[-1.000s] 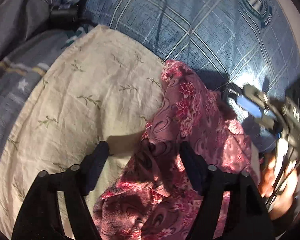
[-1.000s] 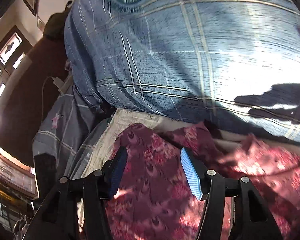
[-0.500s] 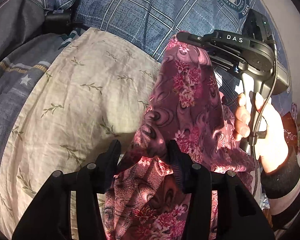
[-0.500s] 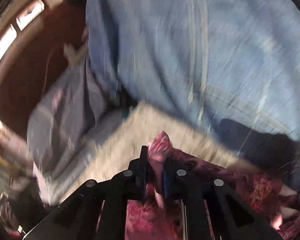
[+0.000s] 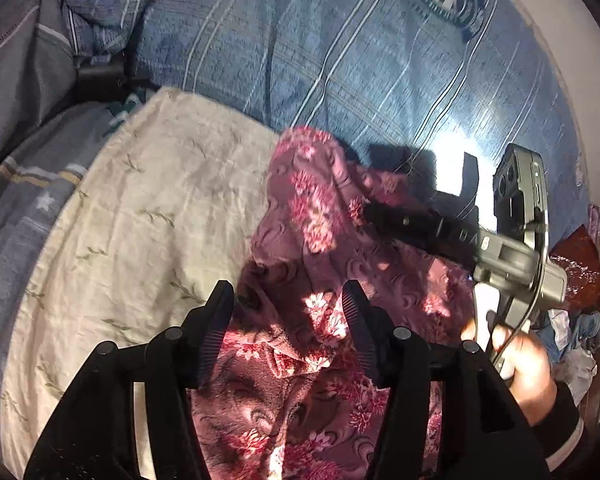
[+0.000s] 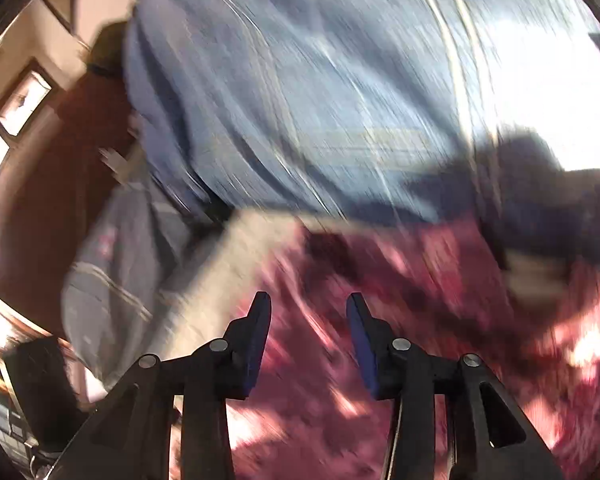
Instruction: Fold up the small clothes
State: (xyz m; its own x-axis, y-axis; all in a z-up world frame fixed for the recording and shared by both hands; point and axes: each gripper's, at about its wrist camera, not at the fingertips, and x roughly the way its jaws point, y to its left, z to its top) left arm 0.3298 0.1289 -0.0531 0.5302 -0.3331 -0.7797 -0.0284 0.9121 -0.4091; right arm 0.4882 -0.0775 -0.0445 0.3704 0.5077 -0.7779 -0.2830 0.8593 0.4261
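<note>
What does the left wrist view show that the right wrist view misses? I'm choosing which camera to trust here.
Only the left wrist view shows the right gripper from outside, the hand holding it, and the leaf print on the cream cloth. Only the right wrist view, badly blurred, shows the windows and the right gripper's open jaws. Both show the pink floral garment and the blue plaid bedcover.

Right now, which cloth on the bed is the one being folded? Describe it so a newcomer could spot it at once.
Start from the blue plaid bedspread, then the cream leaf-print cloth lying on it. The garment sits crumpled along that cloth's right edge, in front of the open left gripper. It alone is maroon-pink with florals and swirls.
</note>
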